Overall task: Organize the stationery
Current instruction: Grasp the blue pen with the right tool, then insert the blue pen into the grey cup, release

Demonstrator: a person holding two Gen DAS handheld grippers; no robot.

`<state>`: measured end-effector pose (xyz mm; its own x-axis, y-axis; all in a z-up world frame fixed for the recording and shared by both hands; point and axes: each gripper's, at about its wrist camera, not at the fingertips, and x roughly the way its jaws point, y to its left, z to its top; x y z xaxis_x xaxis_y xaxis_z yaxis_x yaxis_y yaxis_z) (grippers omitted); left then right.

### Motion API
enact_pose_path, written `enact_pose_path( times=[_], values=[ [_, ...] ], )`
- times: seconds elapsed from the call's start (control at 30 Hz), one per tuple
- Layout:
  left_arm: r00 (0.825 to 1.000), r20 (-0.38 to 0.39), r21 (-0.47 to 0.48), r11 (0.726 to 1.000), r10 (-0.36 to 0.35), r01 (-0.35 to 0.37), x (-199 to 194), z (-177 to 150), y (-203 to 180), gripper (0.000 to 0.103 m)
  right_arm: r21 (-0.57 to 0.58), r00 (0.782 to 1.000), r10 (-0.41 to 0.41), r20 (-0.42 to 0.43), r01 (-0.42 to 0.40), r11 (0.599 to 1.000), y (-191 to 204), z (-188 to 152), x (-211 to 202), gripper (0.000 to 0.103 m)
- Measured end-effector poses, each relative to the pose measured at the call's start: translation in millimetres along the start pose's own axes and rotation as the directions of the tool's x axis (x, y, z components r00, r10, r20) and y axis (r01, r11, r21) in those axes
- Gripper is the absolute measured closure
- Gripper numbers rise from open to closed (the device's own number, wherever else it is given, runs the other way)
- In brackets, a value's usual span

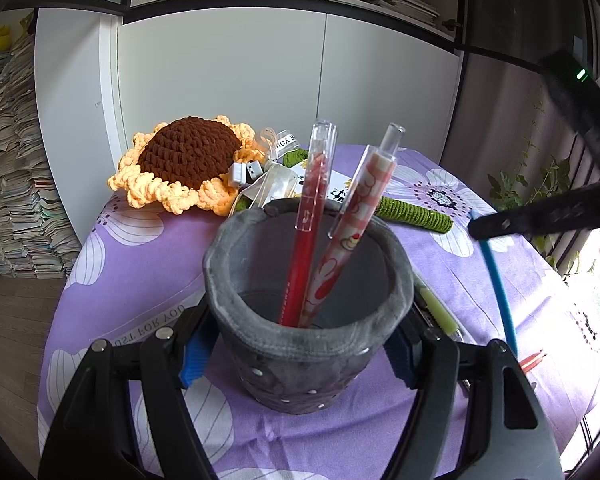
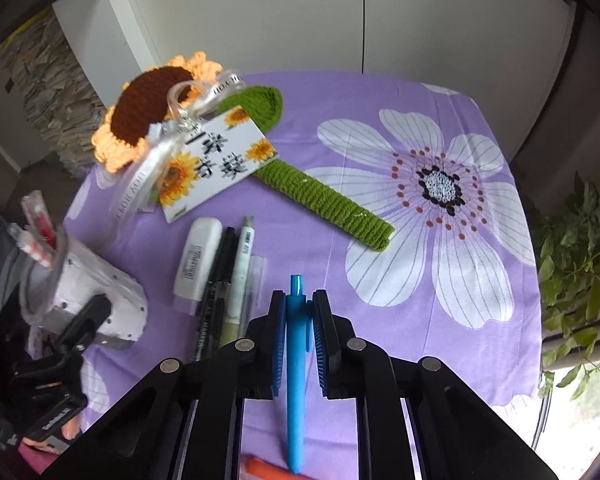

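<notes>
Left: the left gripper [image 1: 300, 354] is clamped on the grey felt pen holder [image 1: 306, 320], upright on the purple flowered cloth [image 2: 420, 320], with a red pen [image 1: 306, 236] and a checked pink pen [image 1: 346, 240] already inside. Right: the right gripper [image 2: 298, 332] pinches the blue pen [image 2: 296, 364] above the cloth, near loose pens and an eraser [image 2: 198, 262]. Probable step: carry the blue pen over the holder's mouth, align it upright, and release only when its tip is inside.

Crochet sunflower [image 2: 148, 112] — gift card [image 2: 216, 160] — on purple tablecloth [image 2: 380, 92].

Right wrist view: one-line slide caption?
Right gripper clamps a blue pen above the purple floral tablecloth.
</notes>
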<state>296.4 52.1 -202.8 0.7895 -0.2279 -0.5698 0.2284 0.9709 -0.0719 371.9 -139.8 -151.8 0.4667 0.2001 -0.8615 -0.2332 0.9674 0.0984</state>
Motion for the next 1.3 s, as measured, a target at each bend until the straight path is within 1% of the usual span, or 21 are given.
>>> enact_pose_path(
  times=[0.1, 0.2, 0.27, 0.37, 0.47, 0.57, 0.67, 0.77, 0.93, 1.13, 1.23, 1.3],
  values=[
    [1.0, -0.001, -0.001, 1.0, -0.001, 0.001, -0.2, -0.1, -0.2, 0.031, -0.021, 0.997, 0.024, 0.077, -0.022, 1.0, 12.5, -0.3, -32.3, 0.089],
    [1.0, 0.0, 0.0, 1.0, 0.0, 0.0, -0.1, -0.1, -0.2, 0.031, -0.062, 0.986, 0.058, 0.159, -0.048, 0.997, 29.3, -1.7, -65.4, 0.089],
    [1.0, 0.0, 0.0, 1.0, 0.0, 0.0, 0.0, 0.0, -0.2, 0.031, -0.093, 0.974, 0.08, 0.211, -0.061, 0.994, 41.0, -4.0, -87.6, 0.089],
    [1.0, 0.0, 0.0, 1.0, 0.0, 0.0, 0.2, 0.1, -0.3, 0.031, -0.149, 0.949, 0.134, 0.286, -0.094, 0.984, 59.4, -4.1, -120.3, 0.089],
    [1.0, 0.0, 0.0, 1.0, 0.0, 0.0, 0.0, 0.1, -0.3, 0.031, -0.204, 0.916, 0.184, 0.357, -0.116, 0.972, 78.1, -3.4, -150.0, 0.089],
    [1.0, 0.0, 0.0, 1.0, 0.0, 0.0, 0.2, 0.2, -0.3, 0.031, -0.255, 0.885, 0.252, 0.392, -0.159, 0.954, 96.5, 1.2, -168.7, 0.089],
    [1.0, 0.0, 0.0, 1.0, 0.0, 0.0, -0.1, 0.1, -0.3, 0.032, -0.289, 0.87, 0.291, 0.399, -0.182, 0.94, 109.8, 6.0, -169.3, 0.089],
    [1.0, 0.0, 0.0, 1.0, 0.0, 0.0, 0.0, 0.2, -0.1, 0.032, -0.299, 0.873, 0.301, 0.383, -0.191, 0.935, 118.3, 10.3, -156.7, 0.089],
    [1.0, 0.0, 0.0, 1.0, 0.0, 0.0, 0.1, 0.3, -0.2, 0.032, -0.294, 0.903, 0.287, 0.321, -0.194, 0.936, 117.3, 11.2, -120.5, 0.089],
    [1.0, -0.001, -0.001, 1.0, -0.001, 0.001, 0.1, 0.3, -0.3, 0.032, -0.275, 0.935, 0.285, 0.212, -0.223, 0.935, 113.9, 8.8, -83.8, 0.089],
    [1.0, -0.003, -0.002, 1.0, -0.001, 0.001, 0.9, 0.6, -0.6, 0.032, -0.258, 0.944, 0.294, 0.15, -0.25, 0.933, 112.6, 7.0, -67.5, 0.089],
    [1.0, -0.003, -0.002, 1.0, 0.0, 0.0, 1.1, 0.6, -1.2, 0.032, -0.243, 0.946, 0.303, 0.118, -0.268, 0.932, 111.2, 4.9, -60.6, 0.089]
  ],
)
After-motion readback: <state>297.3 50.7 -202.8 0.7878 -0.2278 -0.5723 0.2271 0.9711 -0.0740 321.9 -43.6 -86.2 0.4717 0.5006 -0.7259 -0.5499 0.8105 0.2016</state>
